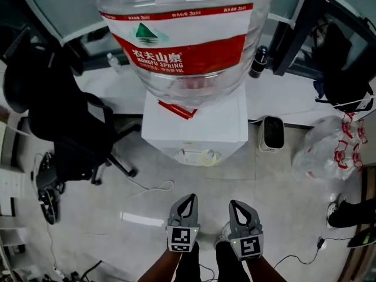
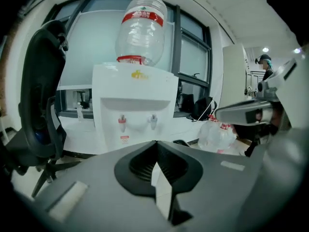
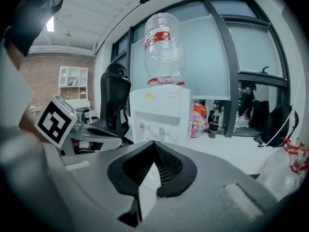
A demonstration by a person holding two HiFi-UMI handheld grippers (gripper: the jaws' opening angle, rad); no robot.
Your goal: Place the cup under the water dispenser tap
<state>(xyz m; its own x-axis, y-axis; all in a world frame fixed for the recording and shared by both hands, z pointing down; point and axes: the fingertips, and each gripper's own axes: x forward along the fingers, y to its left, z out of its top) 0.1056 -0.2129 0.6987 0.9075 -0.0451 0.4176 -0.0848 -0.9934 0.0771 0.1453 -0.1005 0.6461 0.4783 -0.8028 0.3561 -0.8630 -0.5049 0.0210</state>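
The left hand-held gripper (image 1: pixel 189 199) and right hand-held gripper (image 1: pixel 235 205) are closed and empty before the water dispenser (image 1: pixel 197 125); no cup shows clearly anywhere, so placement looks undone

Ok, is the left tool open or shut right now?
Shut: in its own view the left tool has both jaws meeting at the tips, with nothing held between them.
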